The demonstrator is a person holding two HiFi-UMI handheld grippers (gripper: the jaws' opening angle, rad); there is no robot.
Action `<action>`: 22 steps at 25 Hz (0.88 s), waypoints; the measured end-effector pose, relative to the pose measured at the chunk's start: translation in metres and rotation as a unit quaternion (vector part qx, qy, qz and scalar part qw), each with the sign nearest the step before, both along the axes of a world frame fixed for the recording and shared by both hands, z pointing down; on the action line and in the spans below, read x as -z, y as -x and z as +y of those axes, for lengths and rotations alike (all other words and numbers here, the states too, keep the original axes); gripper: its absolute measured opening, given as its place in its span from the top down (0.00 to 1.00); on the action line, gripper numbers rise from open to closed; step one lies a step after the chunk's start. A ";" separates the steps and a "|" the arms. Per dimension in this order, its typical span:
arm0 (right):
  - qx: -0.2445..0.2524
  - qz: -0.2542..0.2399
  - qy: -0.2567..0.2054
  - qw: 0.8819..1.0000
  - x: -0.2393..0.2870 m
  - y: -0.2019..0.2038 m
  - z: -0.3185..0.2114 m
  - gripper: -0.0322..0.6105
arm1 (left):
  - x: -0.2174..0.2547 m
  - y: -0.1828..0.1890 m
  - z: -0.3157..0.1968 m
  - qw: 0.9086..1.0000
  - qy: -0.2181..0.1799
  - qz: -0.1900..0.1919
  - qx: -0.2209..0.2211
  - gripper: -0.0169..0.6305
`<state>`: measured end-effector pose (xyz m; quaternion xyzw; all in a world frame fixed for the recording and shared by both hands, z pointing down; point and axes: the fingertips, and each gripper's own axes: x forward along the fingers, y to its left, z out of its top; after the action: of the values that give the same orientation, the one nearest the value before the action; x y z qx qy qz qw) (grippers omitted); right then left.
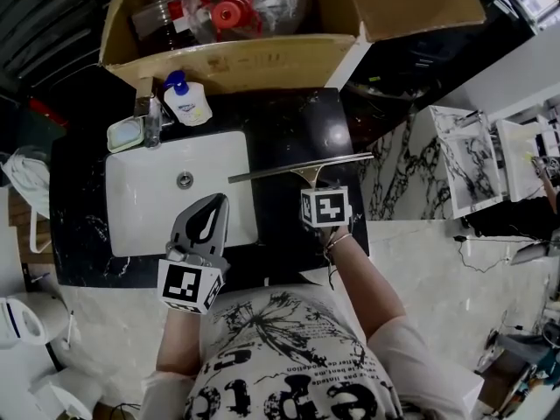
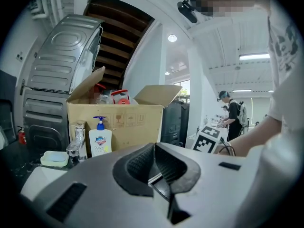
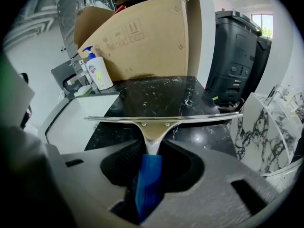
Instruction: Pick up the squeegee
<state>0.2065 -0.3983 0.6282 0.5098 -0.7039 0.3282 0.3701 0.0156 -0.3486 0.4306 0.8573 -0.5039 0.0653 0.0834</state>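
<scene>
The squeegee point(image 1: 297, 169) has a long metal blade point(image 3: 161, 119) and a blue handle point(image 3: 148, 184). In the head view its blade spans the black marble counter point(image 1: 289, 121) from the white sink's point(image 1: 131, 226) right edge to the counter's right side. My right gripper point(image 1: 311, 184) points steeply down at it. In the right gripper view that gripper point(image 3: 154, 163) is shut on the blue handle, with the blade just beyond its tips. My left gripper point(image 1: 214, 206) hovers over the sink's front right part, shut and holding nothing point(image 2: 156, 167).
An open cardboard box point(image 1: 236, 59) of bottles stands behind the counter. A soap pump bottle point(image 1: 186, 101), a faucet point(image 1: 150, 116) and a soap dish point(image 1: 125, 133) sit at the sink's back left. Marble-patterned slabs point(image 1: 468, 160) lean to the right, and a black bin point(image 3: 237, 56) stands nearby.
</scene>
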 end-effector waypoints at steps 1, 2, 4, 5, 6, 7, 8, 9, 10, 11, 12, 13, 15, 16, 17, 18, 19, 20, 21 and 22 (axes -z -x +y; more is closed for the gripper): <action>0.001 -0.007 -0.001 1.000 0.001 0.000 0.001 0.77 | 0.002 0.000 0.000 1.000 0.000 0.000 0.002 0.95; 0.001 -0.016 -0.003 1.000 0.003 0.001 0.001 0.77 | 0.004 0.001 0.000 1.000 0.001 -0.001 0.005 0.95; 0.001 -0.029 -0.013 1.000 0.009 0.002 0.000 0.77 | 0.005 0.004 -0.001 1.000 -0.001 -0.002 0.010 0.95; 0.001 -0.032 -0.022 0.999 0.013 0.003 -0.001 0.77 | 0.003 0.005 -0.001 1.000 -0.005 -0.002 0.010 0.95; 0.001 -0.036 -0.031 0.999 0.018 0.004 -0.002 0.77 | 0.001 0.006 0.000 1.000 -0.008 -0.002 0.010 0.95; 0.002 -0.039 -0.039 0.998 0.023 0.004 -0.003 0.77 | 0.001 0.006 0.000 1.000 -0.009 -0.003 0.010 0.95; 0.003 -0.043 -0.048 0.998 0.028 0.005 -0.004 0.77 | 0.002 0.007 0.001 1.000 -0.011 -0.004 0.010 0.95; 0.006 -0.046 -0.057 0.997 0.033 0.005 -0.005 0.77 | 0.003 0.007 0.001 1.000 -0.012 -0.005 0.011 0.95; 0.009 -0.048 -0.067 0.997 0.038 0.006 -0.005 0.78 | 0.004 0.008 0.001 1.000 -0.014 -0.006 0.013 0.95; 0.012 -0.049 -0.078 0.996 0.044 0.007 -0.006 0.78 | 0.006 0.009 0.000 1.000 -0.016 -0.007 0.015 0.95; 0.016 -0.048 -0.090 0.995 0.051 0.008 -0.007 0.78 | 0.008 0.010 0.000 1.000 -0.018 -0.008 0.018 0.95; 0.020 -0.047 -0.102 0.994 0.058 0.008 -0.008 0.78 | 0.010 0.012 -0.001 1.000 -0.020 -0.008 0.020 0.95; 0.024 -0.048 -0.125 0.991 0.073 0.009 -0.011 0.78 | 0.014 0.013 -0.002 0.999 -0.024 -0.005 0.024 0.95; 0.025 -0.050 -0.137 0.989 0.081 0.010 -0.012 0.78 | 0.017 0.013 -0.003 0.999 -0.027 -0.005 0.025 0.95; 0.026 -0.053 -0.149 0.987 0.089 0.010 -0.013 0.77 | 0.019 0.013 -0.003 0.999 -0.030 -0.004 0.026 0.95; 0.027 -0.056 -0.160 0.985 0.097 0.011 -0.015 0.78 | 0.020 0.013 -0.003 0.999 -0.033 -0.005 0.026 0.95; 0.030 -0.057 -0.173 0.983 0.105 0.011 -0.016 0.78 | 0.022 0.012 -0.003 0.999 -0.035 -0.005 0.025 0.95; 0.032 -0.058 -0.186 0.980 0.114 0.012 -0.018 0.78 | 0.023 0.012 -0.004 0.999 -0.038 -0.007 0.025 0.95; 0.033 -0.059 -0.200 0.978 0.123 0.013 -0.019 0.78 | 0.024 0.012 -0.004 0.999 -0.040 -0.009 0.025 0.95; 0.033 -0.062 -0.213 0.974 0.132 0.013 -0.020 0.78 | 0.025 0.012 -0.004 0.999 -0.041 -0.010 0.026 0.95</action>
<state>0.1935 -0.4184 0.4967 0.5322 -0.7956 0.1886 0.2194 0.0038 -0.3528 0.4052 0.8461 -0.5287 0.0505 0.0447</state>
